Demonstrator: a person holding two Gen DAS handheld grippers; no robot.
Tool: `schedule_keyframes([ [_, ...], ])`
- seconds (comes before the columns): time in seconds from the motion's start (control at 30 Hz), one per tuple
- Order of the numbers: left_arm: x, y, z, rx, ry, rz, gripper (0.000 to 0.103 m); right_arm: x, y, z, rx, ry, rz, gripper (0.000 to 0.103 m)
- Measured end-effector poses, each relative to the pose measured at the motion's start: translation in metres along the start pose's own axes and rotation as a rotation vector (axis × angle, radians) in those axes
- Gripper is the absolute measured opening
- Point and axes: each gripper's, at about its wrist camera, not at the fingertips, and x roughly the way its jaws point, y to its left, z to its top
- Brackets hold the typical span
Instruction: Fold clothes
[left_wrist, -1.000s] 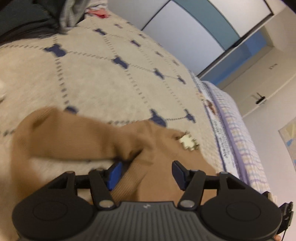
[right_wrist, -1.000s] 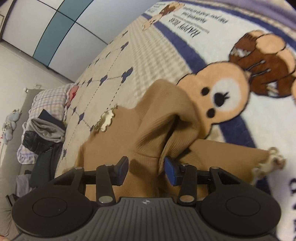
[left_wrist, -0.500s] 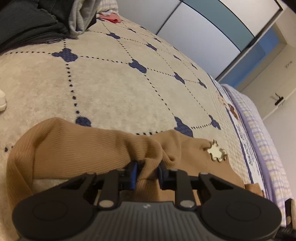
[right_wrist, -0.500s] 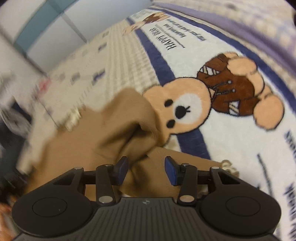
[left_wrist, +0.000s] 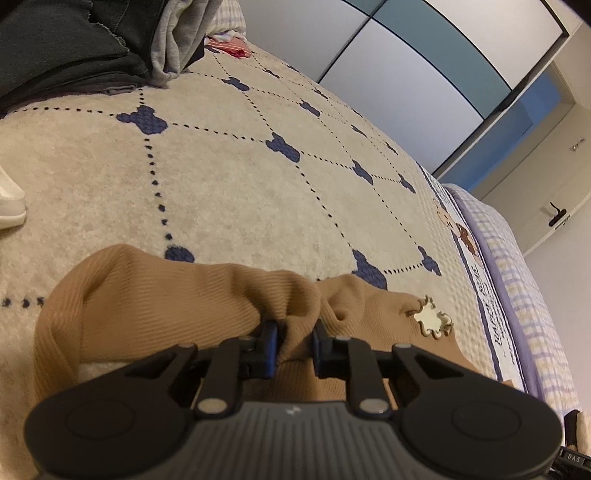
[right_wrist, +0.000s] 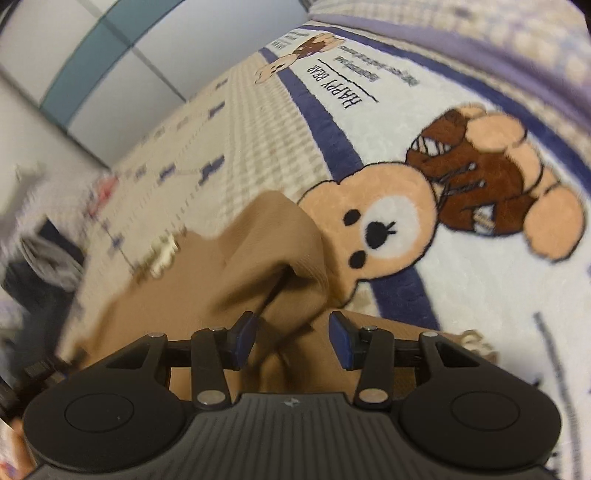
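Narrowed from wide, left tool (left_wrist: 293, 345) closing on tan garment (left_wrist: 155, 295).

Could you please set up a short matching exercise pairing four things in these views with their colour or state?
Things:
1. left gripper
2. right gripper
3. ribbed garment
4. pile of clothes

States:
A. tan, bunched on the blanket
B. jaws apart, fabric between them, not clamped
C. dark and grey, at the far end of the bed
D. jaws closing, pinching a fold of fabric

Pairs: 1-D, 2-B, 3-A, 4-C
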Motion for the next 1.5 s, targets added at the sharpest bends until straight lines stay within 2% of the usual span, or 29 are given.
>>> schedule_keyframes([
  [0.07, -0.001, 0.001, 0.0, -0.003, -0.019, 0.004, 0.017, 0.009, 0.001, -0.002, 0.006, 0.003, -0.009, 0.043],
  [0.1, -0.002, 0.001, -0.001, -0.002, -0.03, 0.006, 0.017, 0.012, 0.003, -0.003, -0.014, 0.001, -0.028, 0.026],
  [0.13, -0.003, 0.001, 0.0, 0.0, -0.04, 0.009, 0.016, 0.014, 0.006, -0.003, -0.04, -0.007, -0.053, 0.016],
  [0.2, -0.005, 0.002, 0.001, -0.005, -0.056, 0.009, 0.016, 0.013, 0.011, 0.0, -0.084, -0.045, -0.101, 0.009],
  [0.33, -0.009, 0.001, 0.002, -0.004, -0.082, -0.003, 0.015, -0.013, 0.032, 0.012, -0.25, -0.291, -0.27, 0.008],
  [0.4, -0.009, -0.002, 0.001, 0.01, -0.098, -0.003, 0.015, -0.026, 0.037, 0.018, -0.296, -0.394, -0.302, 0.006],
  [0.5, -0.008, -0.003, 0.001, 0.03, -0.12, 0.003, 0.015, -0.028, 0.034, 0.021, -0.296, -0.418, -0.292, 0.006],
  [0.6, -0.004, 0.002, 0.001, 0.018, -0.094, -0.004, 0.016, -0.017, 0.026, 0.022, -0.264, -0.345, -0.29, 0.009],
  [0.67, -0.002, 0.006, 0.002, 0.002, -0.073, -0.015, 0.02, -0.013, 0.021, 0.022, -0.23, -0.292, -0.282, 0.01],
  [0.73, -0.001, 0.01, 0.005, -0.023, -0.056, -0.03, 0.025, -0.017, 0.019, 0.021, -0.203, -0.257, -0.261, 0.018],
  [0.77, 0.0, 0.012, 0.006, -0.037, -0.041, -0.042, 0.031, -0.022, 0.018, 0.021, -0.187, -0.234, -0.243, 0.026],
  [0.9, 0.001, 0.018, 0.011, -0.054, 0.005, -0.08, 0.034, -0.044, 0.021, 0.01, -0.144, -0.136, -0.107, 0.042],
  [1.0, 0.003, 0.017, 0.011, -0.044, 0.028, -0.089, 0.033, -0.05, 0.036, -0.001, -0.177, -0.046, -0.006, 0.048],
  [1.1, 0.003, 0.016, 0.011, -0.033, 0.044, -0.101, 0.031, -0.037, 0.047, -0.009, -0.182, 0.04, 0.041, 0.048],
  [1.17, 0.004, 0.016, 0.011, -0.024, 0.049, -0.102, 0.031, -0.023, 0.045, -0.01, -0.168, 0.081, 0.036, 0.048],
  [1.27, 0.005, 0.017, 0.012, -0.016, 0.055, -0.106, 0.03, -0.003, 0.044, -0.012, -0.172, 0.109, -0.014, 0.048],
  [1.43, 0.008, 0.022, 0.012, -0.033, 0.062, -0.117, 0.018, 0.021, 0.039, -0.013, -0.116, 0.11, 0.032, 0.046],
  [1.47, 0.008, 0.021, 0.011, -0.03, 0.056, -0.117, 0.016, 0.024, 0.039, -0.012, -0.112, 0.095, 0.024, 0.032],
  [1.5, 0.007, 0.019, 0.01, -0.021, 0.047, -0.117, 0.016, 0.026, 0.039, -0.012, -0.109, 0.079, 0.011, 0.01],
])
